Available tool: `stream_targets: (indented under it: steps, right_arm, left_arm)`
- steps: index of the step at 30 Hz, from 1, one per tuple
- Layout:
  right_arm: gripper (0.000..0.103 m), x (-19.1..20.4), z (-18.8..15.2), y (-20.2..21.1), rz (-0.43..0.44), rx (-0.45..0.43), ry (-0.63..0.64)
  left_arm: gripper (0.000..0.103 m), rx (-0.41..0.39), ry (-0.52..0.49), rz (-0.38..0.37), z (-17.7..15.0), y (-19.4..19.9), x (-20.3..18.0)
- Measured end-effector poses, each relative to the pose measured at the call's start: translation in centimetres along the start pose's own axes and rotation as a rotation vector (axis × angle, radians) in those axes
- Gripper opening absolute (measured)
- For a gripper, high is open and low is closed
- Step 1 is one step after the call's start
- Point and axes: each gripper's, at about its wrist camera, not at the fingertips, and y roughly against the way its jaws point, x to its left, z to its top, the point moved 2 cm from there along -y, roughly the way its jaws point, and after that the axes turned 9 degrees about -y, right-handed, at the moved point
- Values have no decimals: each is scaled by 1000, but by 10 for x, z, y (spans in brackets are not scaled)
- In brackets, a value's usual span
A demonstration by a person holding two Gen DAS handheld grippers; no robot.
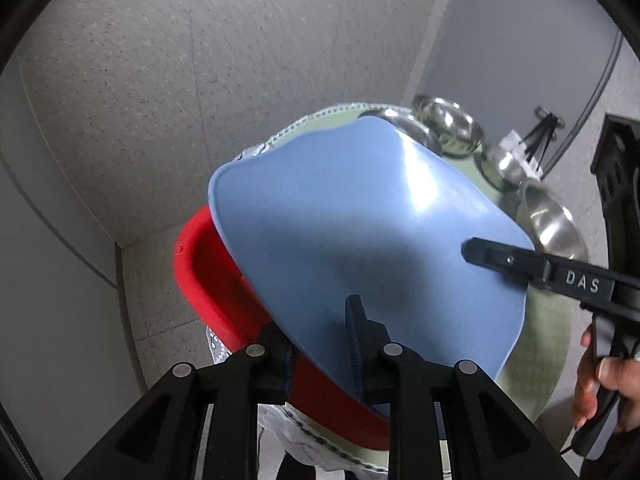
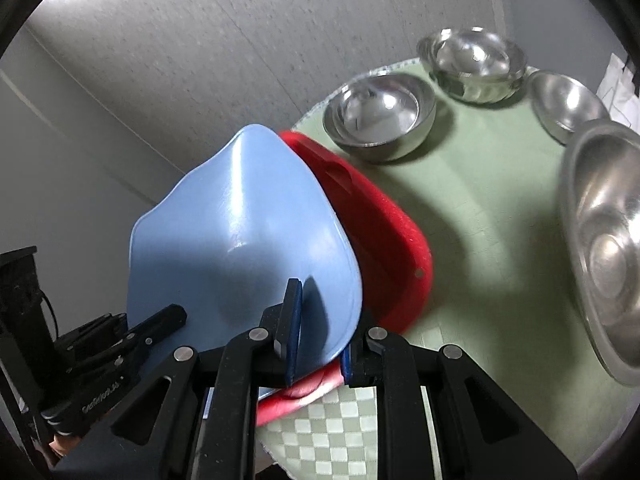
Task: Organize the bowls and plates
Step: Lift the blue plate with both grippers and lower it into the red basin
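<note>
A blue plastic plate (image 1: 360,232) is held tilted above a red plastic plate (image 1: 204,280) that lies on a round green tablecloth (image 1: 540,344). My left gripper (image 1: 320,344) is shut on the blue plate's near rim. My right gripper (image 2: 320,340) is shut on the same blue plate (image 2: 240,240) at its opposite edge, and it shows in the left wrist view (image 1: 480,254) at the right. The red plate (image 2: 384,224) sits under the blue one at the table's edge.
Several steel bowls stand on the tablecloth (image 2: 480,184): a nested pair (image 2: 380,116), a deeper one (image 2: 472,64), a small one (image 2: 568,104) and a large one (image 2: 604,248) at the right. Grey floor lies beyond the table.
</note>
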Motion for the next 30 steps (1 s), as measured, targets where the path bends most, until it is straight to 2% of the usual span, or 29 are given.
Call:
stream_targets:
  steps: [6, 8, 12, 14, 15, 17, 19, 21, 25, 27, 29, 30]
  right_arm:
    - [16, -5, 7, -20, -43, 38, -28]
    - [16, -5, 11, -29, -51, 52, -44]
    - [15, -8, 14, -34, -58, 64, -64]
    - [15, -10, 19, -40, -58, 70, -77]
    - [15, -10, 19, -40, -68, 70, -76]
    - [14, -9, 20, -38, -81, 71, -74]
    - [13, -11, 22, -37, -92, 68, -80]
    - [13, -11, 22, -36, -105, 66, -84]
    - [20, -4, 22, -37, -157, 62, -61]
    - [22, 0, 20, -36, -221, 50, -37]
    - [37, 5, 16, -34, -227, 41, -27]
    - [41, 8, 14, -32, -220, 37, -24]
  left_arm:
    - [21, 55, 10, -46, 10, -35, 12]
    - [21, 76, 26, -62, 27, -33, 13]
    - [23, 106, 49, -92, 32, -40, 21]
    - [28, 111, 52, -101, 35, -39, 22]
    - [39, 111, 52, -104, 36, -37, 24]
    - [52, 92, 50, -109, 36, -31, 24]
    - [69, 69, 52, -99, 38, -25, 24]
    - [79, 50, 61, -93, 38, -17, 26]
    - [85, 8, 57, -40, 41, -10, 24]
    - [85, 13, 59, -35, 41, -13, 23]
    - [85, 24, 65, -30, 41, -17, 20]
    - [85, 21, 63, -27, 42, -18, 15]
